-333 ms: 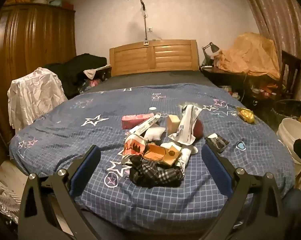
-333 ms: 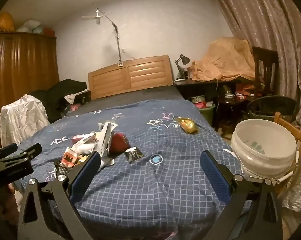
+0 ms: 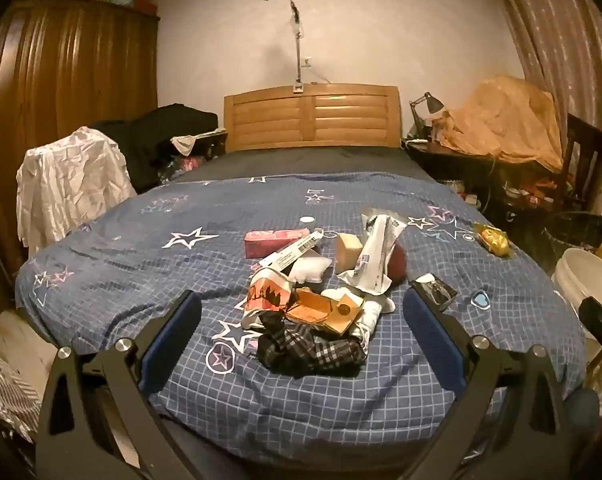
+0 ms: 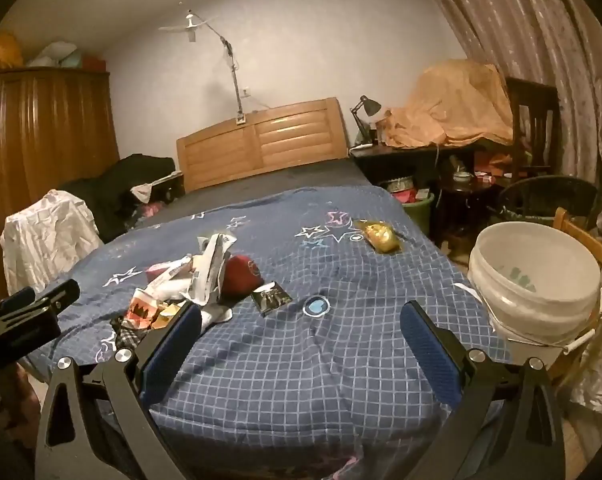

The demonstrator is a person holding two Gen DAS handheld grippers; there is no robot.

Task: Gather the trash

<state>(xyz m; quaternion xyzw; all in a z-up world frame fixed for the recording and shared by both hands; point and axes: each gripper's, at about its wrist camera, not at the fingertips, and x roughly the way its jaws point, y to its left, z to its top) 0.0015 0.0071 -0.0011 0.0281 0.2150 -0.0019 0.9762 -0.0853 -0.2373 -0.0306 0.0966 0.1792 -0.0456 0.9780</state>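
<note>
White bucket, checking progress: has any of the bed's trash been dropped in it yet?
No: the white bucket looks empty inside, while the trash pile lies on the bed.

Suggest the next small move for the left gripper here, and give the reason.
Probably ease the left gripper forward and down onto the trash pile on the blue star bedspread. Its jaws are wide open, empty and short of the pile, while the white bucket waits beside the bed.
</note>
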